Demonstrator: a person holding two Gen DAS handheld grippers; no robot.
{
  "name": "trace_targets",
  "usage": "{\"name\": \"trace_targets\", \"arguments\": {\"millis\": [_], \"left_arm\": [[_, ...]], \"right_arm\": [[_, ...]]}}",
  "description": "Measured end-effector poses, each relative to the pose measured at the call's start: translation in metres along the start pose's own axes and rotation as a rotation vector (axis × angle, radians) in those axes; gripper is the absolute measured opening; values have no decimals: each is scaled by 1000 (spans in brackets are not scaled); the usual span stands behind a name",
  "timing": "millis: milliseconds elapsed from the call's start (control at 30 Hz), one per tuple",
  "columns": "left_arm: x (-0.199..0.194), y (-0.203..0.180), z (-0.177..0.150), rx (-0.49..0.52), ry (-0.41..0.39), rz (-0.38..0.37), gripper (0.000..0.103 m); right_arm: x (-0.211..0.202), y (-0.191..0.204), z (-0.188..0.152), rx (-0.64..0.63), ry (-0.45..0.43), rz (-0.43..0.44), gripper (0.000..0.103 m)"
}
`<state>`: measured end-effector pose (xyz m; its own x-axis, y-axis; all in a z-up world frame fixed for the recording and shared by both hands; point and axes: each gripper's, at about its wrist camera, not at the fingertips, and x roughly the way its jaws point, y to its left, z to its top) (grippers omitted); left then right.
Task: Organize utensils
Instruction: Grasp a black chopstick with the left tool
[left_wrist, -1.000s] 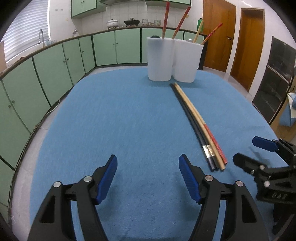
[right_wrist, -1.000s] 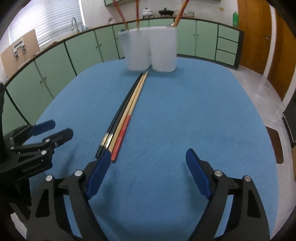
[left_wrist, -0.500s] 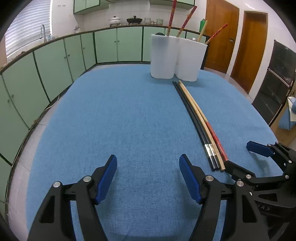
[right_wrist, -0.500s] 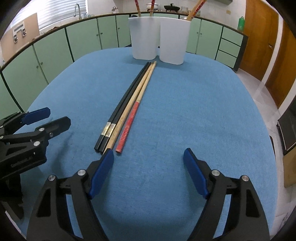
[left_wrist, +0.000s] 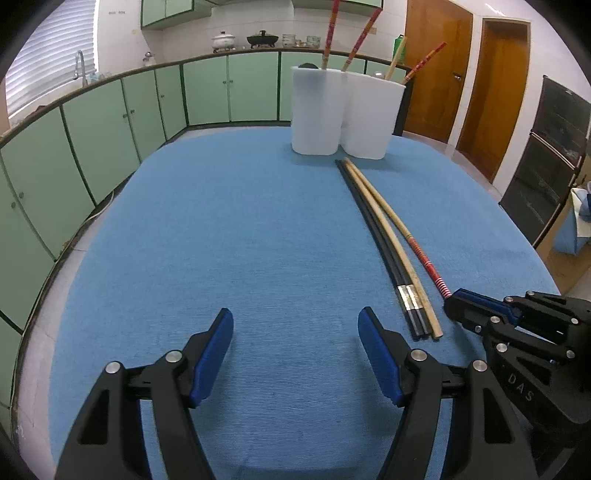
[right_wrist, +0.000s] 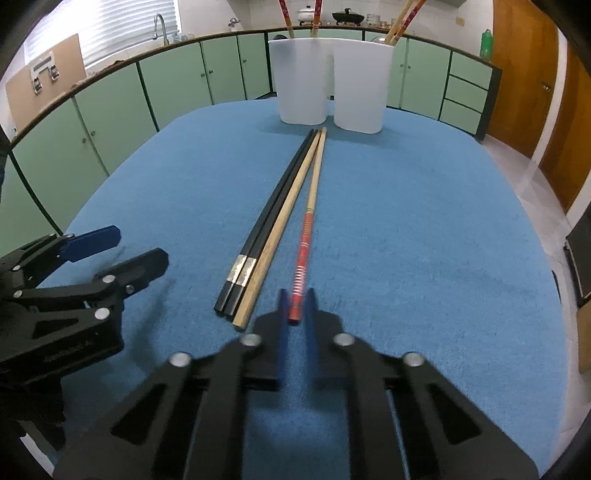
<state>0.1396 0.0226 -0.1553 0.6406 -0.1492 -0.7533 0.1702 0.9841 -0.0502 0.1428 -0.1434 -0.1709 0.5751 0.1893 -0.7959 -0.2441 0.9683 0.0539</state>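
Several chopsticks lie on the blue cloth: two black ones (right_wrist: 273, 214), a plain wooden one (right_wrist: 286, 218) and a red-ended one (right_wrist: 308, 236). My right gripper (right_wrist: 295, 306) has closed on the near end of the red-ended chopstick, which has swung apart from the others (left_wrist: 413, 240). My left gripper (left_wrist: 295, 336) is open and empty, just left of the chopsticks' near ends. Two white cups (left_wrist: 316, 110) (left_wrist: 371, 118) holding more chopsticks stand at the far end of the table.
The blue cloth (left_wrist: 240, 240) covers the table. Green cabinets (left_wrist: 110, 122) curve around the left and back. Wooden doors (left_wrist: 491, 85) and a black oven (left_wrist: 546, 162) are at the right. My left gripper shows at the left of the right wrist view (right_wrist: 110, 247).
My right gripper moved forward to the chopsticks' near ends and closed on the red-ended one, which shifted away from the others. My left gripper stayed open and nearly still.
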Motion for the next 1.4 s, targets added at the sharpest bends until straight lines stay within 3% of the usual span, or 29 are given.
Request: {"name": "trace_targets", "arguments": {"millis": [367, 767, 1133, 1267, 1400], "left_arm": [[0, -34, 1, 47, 12, -87, 69], [14, -47, 2, 75, 49, -8, 70], [13, -50, -1, 85, 60, 4, 69], [13, -46, 0, 67, 57, 5, 61], [12, -47, -1, 70, 47, 2, 40]], "right_arm": [[-10, -45, -12, 72, -11, -60, 5], [-12, -52, -16, 96, -20, -39, 5], [-13, -53, -16, 90, -19, -39, 6], [-13, -53, -17, 91, -18, -36, 6], [-12, -50, -17, 80, -18, -49, 6]]}}
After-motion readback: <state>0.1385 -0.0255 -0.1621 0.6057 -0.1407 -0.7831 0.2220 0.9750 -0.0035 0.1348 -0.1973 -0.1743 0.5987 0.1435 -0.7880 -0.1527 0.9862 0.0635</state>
